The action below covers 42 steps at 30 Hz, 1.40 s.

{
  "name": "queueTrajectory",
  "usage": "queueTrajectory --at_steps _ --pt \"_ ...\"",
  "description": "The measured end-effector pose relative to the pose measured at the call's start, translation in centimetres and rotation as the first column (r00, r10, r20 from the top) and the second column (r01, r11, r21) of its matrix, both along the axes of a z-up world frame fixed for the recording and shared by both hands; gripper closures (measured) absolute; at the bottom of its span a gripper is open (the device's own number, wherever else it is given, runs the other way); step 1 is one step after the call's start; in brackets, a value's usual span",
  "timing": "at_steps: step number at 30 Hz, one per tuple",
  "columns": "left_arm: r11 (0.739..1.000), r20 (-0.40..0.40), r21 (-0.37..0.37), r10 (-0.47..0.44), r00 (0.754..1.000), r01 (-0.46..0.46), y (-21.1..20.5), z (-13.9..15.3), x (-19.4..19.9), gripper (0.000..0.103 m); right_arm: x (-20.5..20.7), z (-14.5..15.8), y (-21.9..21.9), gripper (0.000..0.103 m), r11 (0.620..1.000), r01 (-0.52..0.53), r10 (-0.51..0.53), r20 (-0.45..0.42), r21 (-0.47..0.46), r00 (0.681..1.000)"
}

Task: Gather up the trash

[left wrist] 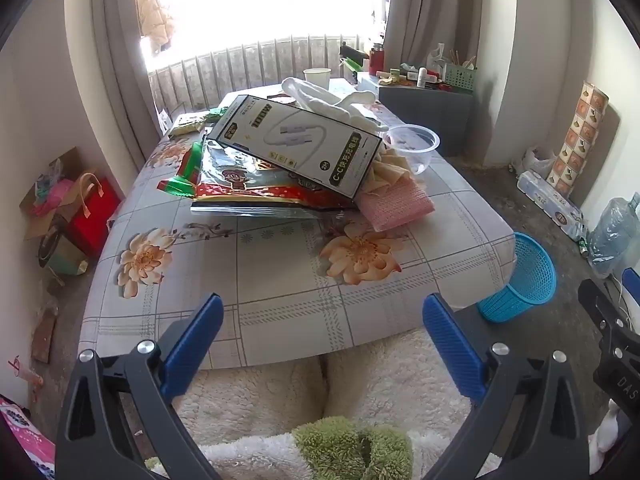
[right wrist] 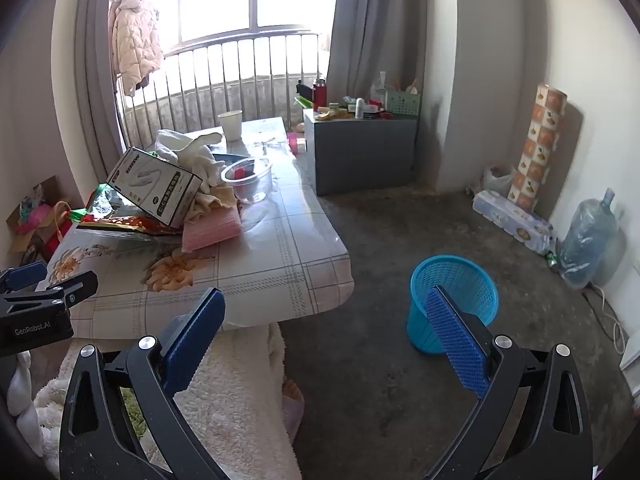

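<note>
I held my left tongs (left wrist: 322, 344) low over the near edge of the table (left wrist: 280, 280), jaws spread wide with nothing between them; my right tongs (right wrist: 326, 342) hung off the table's right corner, spread just as wide and just as bare, one blue pad showing in front of the bin (right wrist: 454, 300).

The trash sat heaped on the far half of the table; a white cable box (left wrist: 296, 140) lay tilted on top, its lower end resting on a foil snack bag (left wrist: 260, 192); green and red wrappers (left wrist: 188, 172) poked out at the bag's left; a pink cloth (left wrist: 396, 204) lay just right of the bag, touching the box's low corner, with crumpled beige paper (left wrist: 394, 170) above it; white gloves (left wrist: 340, 100) were draped behind the box; a clear plastic bowl (left wrist: 414, 146) stood upright just beside the paper, and from the right side something red showed inside it, though I could not tell what; a paper cup (left wrist: 317, 77) stood upright at the far end; a small green packet (left wrist: 186, 124) lay at the far left edge, apart from the heap.

The blue mesh bin stood upright on the floor, just off the table's near right corner; from the right view its inside looked dark and I could not tell its contents; my fleece-covered knees (left wrist: 320, 392) were tucked against the near edge.
</note>
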<state>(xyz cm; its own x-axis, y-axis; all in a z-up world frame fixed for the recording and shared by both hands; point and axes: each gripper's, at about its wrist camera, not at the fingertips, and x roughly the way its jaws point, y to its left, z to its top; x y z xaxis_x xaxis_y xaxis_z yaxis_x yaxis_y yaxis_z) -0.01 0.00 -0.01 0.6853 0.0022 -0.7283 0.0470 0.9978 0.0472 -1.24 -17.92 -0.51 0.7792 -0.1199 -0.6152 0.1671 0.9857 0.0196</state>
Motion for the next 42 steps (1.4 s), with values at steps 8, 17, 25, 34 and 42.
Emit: queueTrajectory --at_steps 8,17,25,34,42 --pt "0.999 0.007 0.009 0.030 1.000 -0.030 0.1 0.3 -0.4 0.005 0.1 0.1 0.1 0.007 1.000 0.000 0.000 -0.003 -0.006 1.000" --pt "1.000 -0.026 -0.008 0.015 1.000 -0.015 0.4 -0.4 0.1 0.005 0.4 -0.1 0.6 0.007 1.000 -0.015 0.015 0.000 -0.020 1.000" --pt "1.000 -0.022 -0.006 0.017 1.000 -0.017 0.6 -0.2 0.0 0.005 0.7 0.0 0.5 0.007 1.000 -0.025 0.025 -0.008 -0.019 1.000" --pt "1.000 -0.013 0.004 0.015 1.000 -0.015 0.4 0.0 -0.1 0.005 0.7 -0.2 1.0 0.007 0.999 -0.032 0.032 -0.008 -0.022 0.999" --pt "1.000 -0.010 0.007 0.004 1.000 -0.004 0.1 0.1 -0.2 0.005 0.8 -0.2 1.0 0.007 0.999 -0.033 0.033 -0.008 -0.020 0.999"
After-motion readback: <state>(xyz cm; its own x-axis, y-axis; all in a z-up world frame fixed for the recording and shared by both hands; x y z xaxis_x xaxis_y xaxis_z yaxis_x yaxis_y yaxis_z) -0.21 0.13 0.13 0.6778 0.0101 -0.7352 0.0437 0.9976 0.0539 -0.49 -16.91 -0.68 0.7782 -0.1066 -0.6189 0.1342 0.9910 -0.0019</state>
